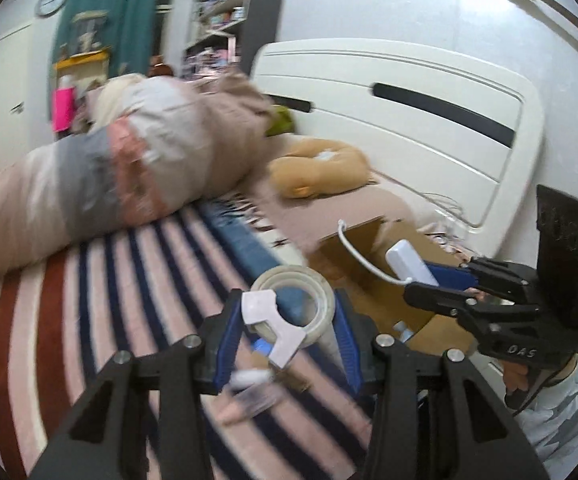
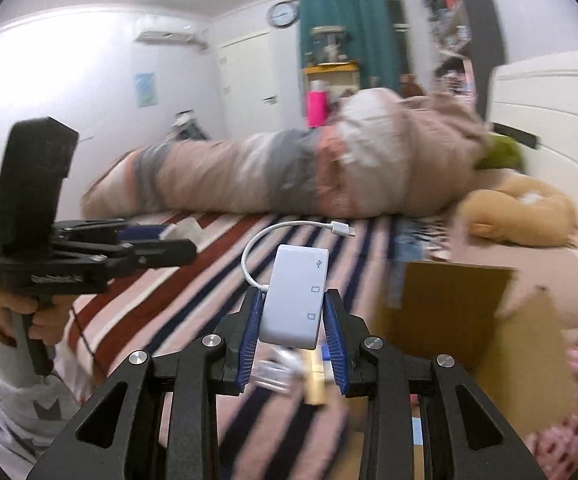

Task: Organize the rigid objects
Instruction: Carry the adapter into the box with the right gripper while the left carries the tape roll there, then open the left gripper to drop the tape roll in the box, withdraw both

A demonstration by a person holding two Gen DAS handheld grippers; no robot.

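Left gripper (image 1: 285, 320) jaws pinching tape roll (image 1: 303, 300) — right gripper (image 2: 292, 316) jaws, white adapter (image 2: 295, 300).

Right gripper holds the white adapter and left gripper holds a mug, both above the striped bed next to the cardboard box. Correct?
Not quite. The left gripper holds a tape roll, not a mug; the left wrist view shows it. The right gripper does hold the white adapter, near the cardboard box.
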